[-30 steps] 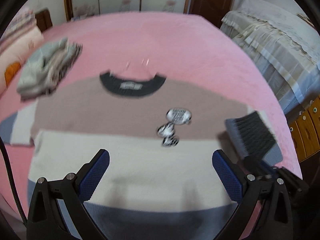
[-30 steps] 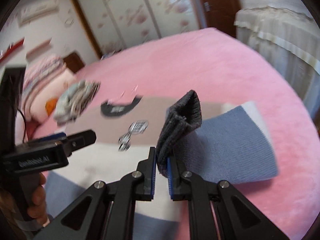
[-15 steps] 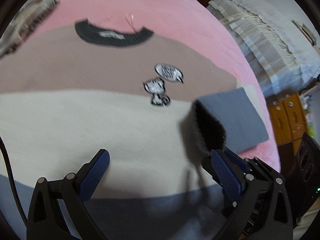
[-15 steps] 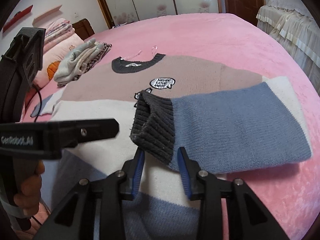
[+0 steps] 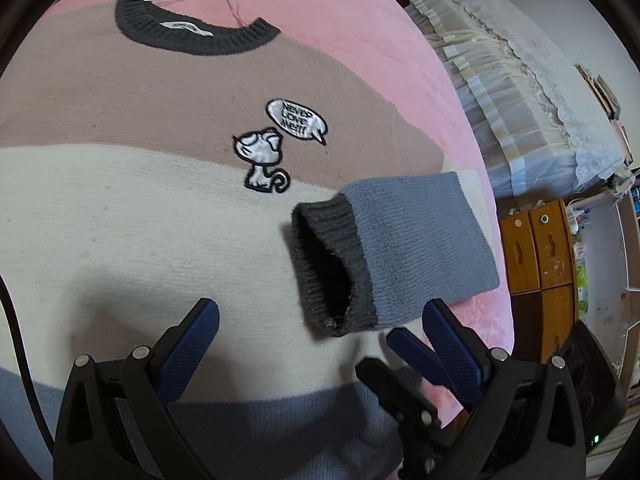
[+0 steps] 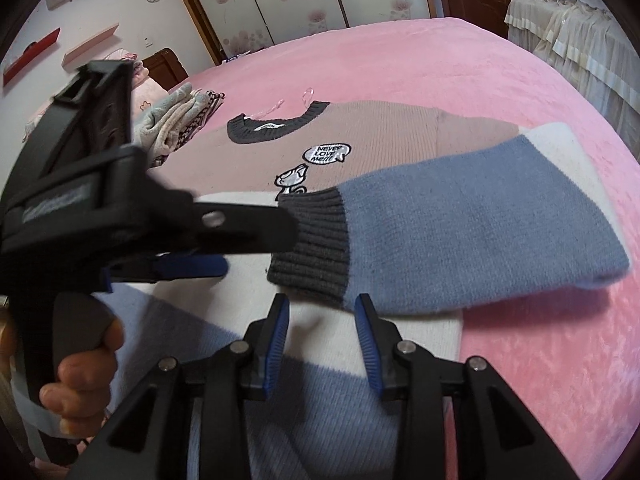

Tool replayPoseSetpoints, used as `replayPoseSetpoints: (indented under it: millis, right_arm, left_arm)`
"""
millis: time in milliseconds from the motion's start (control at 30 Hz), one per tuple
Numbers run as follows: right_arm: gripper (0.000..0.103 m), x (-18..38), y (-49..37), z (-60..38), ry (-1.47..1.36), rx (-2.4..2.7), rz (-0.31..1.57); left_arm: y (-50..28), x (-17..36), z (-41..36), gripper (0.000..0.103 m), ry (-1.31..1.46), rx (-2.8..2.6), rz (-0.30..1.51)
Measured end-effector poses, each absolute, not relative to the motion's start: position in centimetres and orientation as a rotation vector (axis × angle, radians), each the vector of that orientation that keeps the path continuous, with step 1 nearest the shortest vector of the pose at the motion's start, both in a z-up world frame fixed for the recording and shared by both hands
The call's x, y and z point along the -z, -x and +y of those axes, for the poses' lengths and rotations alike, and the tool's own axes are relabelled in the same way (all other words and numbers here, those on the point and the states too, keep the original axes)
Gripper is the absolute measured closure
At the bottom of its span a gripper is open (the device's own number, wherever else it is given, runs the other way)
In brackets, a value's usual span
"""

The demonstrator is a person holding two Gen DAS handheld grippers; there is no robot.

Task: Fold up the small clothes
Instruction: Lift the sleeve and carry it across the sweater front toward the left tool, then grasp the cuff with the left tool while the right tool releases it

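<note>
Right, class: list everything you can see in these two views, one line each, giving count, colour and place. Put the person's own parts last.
sweater: one, tan, cream and blue bands with a dark collar, flat on the bed.
folded sleeve: one, blue with a dark ribbed cuff, laid across the sweater's front.
cartoon patch: one, white and black, on the chest.
pile of clothes: one, grey and patterned, beyond the collar.
bedspread: one, pink, under everything.
wooden cabinet: one, brown, beside the bed.
covered furniture: one, under a cream lace cloth, past the bed.
left gripper: one, black with blue pads, open over the sweater.
right gripper: one, black with blue pads, open just short of the cuff.
hand: one, gripping the left gripper's handle.
</note>
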State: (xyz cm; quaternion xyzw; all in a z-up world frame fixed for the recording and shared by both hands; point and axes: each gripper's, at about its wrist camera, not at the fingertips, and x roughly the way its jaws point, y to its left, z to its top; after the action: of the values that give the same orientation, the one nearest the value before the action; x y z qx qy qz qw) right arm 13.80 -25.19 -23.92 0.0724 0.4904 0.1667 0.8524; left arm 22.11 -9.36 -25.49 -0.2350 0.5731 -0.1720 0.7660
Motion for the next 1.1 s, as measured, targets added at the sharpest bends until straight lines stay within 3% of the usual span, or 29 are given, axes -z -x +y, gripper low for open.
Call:
replayPoseSetpoints:
  millis: [133,233,433,500,667,733,867,1100]
  right_arm:
    - [0.069,23.5,-12.6,-25.7,-0.153,-0.341,1.023]
    - [0.069,23.1,-12.0,-26.4,-0.165,-0.332,1.018]
    - [0.069,22.6,-11.7,-27.7,-0.195,-0.299,1.002]
    - [0.069,22.4,-11.4,-28.2,-0.214,-0.29,0.995]
    - [0.069,22.2,-11.5,-28.6,-0.228,-0.277,0.982]
    - [0.069,22.0,-11.1,-28.9,-0.222,-0.27,0.975]
    - [0.069,21.8,-10.7,-29.6,-0.225,-0.254,0.967]
    - [0.069,21.6,-10.0,-32.6,-0.258,-0.183,0.963]
  left_arm:
    - [-22.4,25.6,-10.2,0.003,0.523,0.39,1.247]
    - [-23.0,25.9,-11.1,0.017,0.563,0.42,1.257]
    - [-24.1,27.0,-11.5,0.019,0.715,0.437,1.286]
    - [-24.4,27.4,-11.7,0.025,0.768,0.44,1.293]
    - [-24.6,27.7,-12.9,0.062,0.781,0.433,1.298]
    - [-24.6,27.7,-13.4,0.066,0.775,0.429,1.298]
    - [-24.6,27.0,-14.5,0.091,0.625,0.373,1.304]
    - [-25.8,21.1,-17.8,0.096,0.366,0.368,1.157]
